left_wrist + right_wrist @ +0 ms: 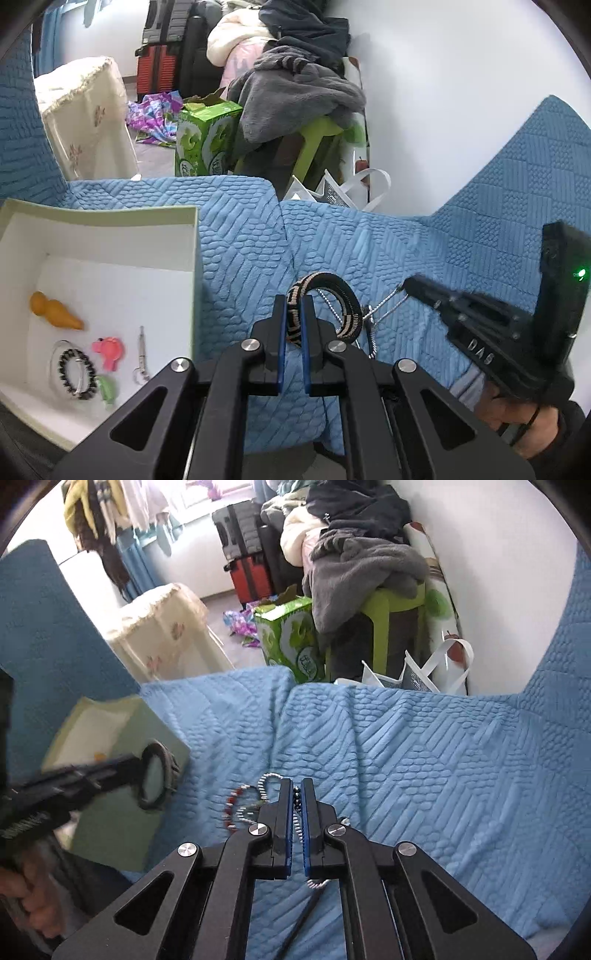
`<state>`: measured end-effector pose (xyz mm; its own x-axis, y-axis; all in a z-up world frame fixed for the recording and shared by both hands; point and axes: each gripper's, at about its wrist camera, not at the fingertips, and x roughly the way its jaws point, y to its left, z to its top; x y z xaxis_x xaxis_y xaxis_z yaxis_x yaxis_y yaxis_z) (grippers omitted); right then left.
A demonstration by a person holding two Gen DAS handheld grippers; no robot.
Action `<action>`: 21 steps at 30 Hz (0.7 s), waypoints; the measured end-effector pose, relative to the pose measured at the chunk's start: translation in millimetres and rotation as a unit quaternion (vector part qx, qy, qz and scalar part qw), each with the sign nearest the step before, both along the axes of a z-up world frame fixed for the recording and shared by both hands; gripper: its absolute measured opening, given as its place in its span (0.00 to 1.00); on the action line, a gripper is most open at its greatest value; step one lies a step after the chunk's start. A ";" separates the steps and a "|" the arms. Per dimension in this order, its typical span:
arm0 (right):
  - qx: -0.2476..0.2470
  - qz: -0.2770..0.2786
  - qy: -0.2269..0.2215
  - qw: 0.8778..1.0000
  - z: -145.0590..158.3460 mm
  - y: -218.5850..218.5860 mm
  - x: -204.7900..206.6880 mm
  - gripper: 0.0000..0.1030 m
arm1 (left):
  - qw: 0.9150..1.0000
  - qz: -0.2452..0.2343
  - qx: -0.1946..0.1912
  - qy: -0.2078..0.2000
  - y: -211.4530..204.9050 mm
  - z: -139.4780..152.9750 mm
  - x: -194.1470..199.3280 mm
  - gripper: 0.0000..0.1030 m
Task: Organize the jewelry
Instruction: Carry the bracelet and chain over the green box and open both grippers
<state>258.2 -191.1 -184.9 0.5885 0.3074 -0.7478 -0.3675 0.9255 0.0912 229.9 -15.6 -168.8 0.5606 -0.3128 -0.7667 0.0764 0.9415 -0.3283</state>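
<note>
Left wrist view: left gripper (294, 320) clamped on a black-and-beige woven bangle (325, 306), held upright between the blue pads, raised over the blue quilted cover (240, 236). At left, open white box (110, 218) resting on the cover, holding an orange figure (55, 309), a pink clip (109, 351), a green clip (107, 387), a black beaded bracelet (77, 374) and a thin silver piece (141, 354). At right, right gripper (404, 286) closed on a fine beaded chain (369, 325), hanging below its tip.

Right wrist view: jaws pinched shut on the chain (295, 805); silver and red beads looping out to the left, blurred, possibly a second strand. Bangle (157, 773) visible at left in front of the box (110, 738).
</note>
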 end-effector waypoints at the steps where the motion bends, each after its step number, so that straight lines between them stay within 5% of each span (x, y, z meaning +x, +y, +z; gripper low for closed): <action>1: 0.002 0.000 -0.004 1.000 5.9 1.3 -2.4 0.02 | 1.000 0.001 0.005 -0.003 1.8 4.0 -2.4 0.06; 21: 0.032 -0.021 -0.057 0.998 150.2 46.5 -15.5 0.02 | 0.999 0.019 0.013 -0.022 66.3 102.4 -24.4 0.06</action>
<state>242.7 -144.7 -34.7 0.6813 0.3258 -0.6555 -0.3399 0.9339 0.1109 205.5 50.7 -66.4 0.6052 -0.2711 -0.7485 0.0539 0.9520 -0.3012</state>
